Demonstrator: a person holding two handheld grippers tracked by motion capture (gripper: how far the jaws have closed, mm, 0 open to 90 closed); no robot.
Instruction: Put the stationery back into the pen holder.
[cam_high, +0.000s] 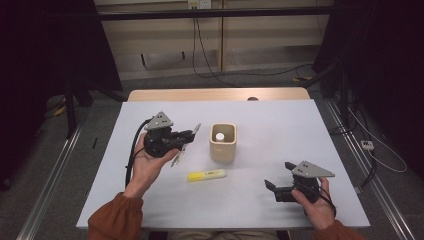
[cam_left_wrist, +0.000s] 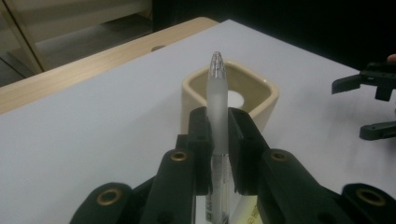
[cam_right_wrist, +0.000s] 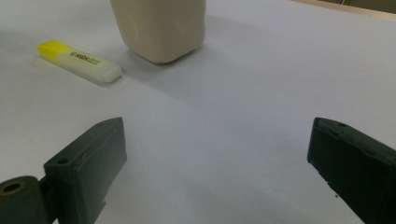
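On the left I've got the left gripper raised off the white tabletop, fingers clenched on a frosted pen whose capped tip points toward the cream square holder just to its right. Below the holder, a yellow highlighter lies flat on the tabletop, between the two grippers and touching neither. Far right, the right gripper sits low near the front edge, fingers released and wide apart, nothing between them.
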